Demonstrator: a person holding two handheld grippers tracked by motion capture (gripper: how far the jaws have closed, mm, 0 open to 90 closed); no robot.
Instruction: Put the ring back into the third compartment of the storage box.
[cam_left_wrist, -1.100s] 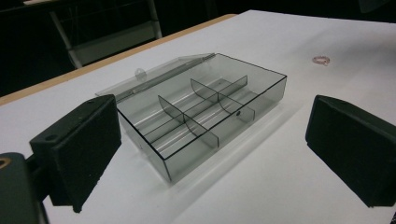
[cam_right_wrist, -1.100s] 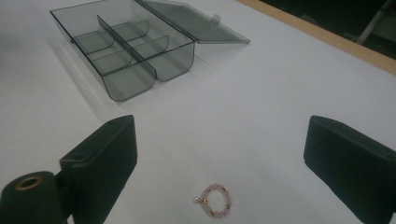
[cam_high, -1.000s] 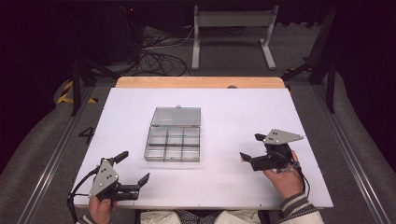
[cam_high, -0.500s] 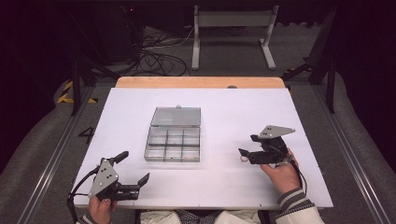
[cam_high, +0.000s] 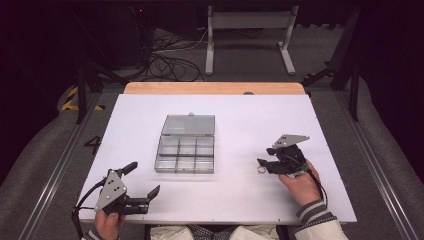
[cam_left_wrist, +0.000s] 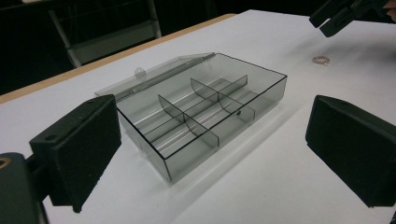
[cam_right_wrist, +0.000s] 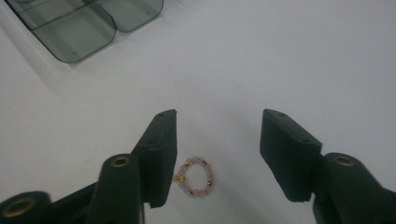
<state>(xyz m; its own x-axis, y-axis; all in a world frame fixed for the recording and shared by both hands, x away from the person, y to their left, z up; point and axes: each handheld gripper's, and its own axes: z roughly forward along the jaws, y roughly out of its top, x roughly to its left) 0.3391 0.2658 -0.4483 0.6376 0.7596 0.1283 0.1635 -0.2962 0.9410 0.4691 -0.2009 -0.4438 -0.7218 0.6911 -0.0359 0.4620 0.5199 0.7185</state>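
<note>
A small ring of pink beads (cam_right_wrist: 195, 176) lies on the white table, also seen as a tiny ring (cam_high: 261, 171) and as a speck (cam_left_wrist: 321, 60). My right gripper (cam_right_wrist: 218, 154) hangs just over it; its jaws have just been closing, the ring lies between them close to the left pad, and the pads do not press on it. A clear compartment box (cam_high: 186, 147) with its lid laid open stands mid-table. My left gripper (cam_high: 143, 178) rests near the front left edge with its jaws wide apart and nothing between them, pointing at the box (cam_left_wrist: 201, 105).
The white table top (cam_high: 240, 120) ends in a wooden strip (cam_high: 215, 88) at the far side. Beyond it are a metal stand (cam_high: 250, 30) and cables (cam_high: 165, 60) on the dark floor. The person's sleeve (cam_high: 320, 225) comes in at the front right.
The right gripper has shifted a little left toward the box and its jaws stand narrower. The left gripper has stayed where it was.
</note>
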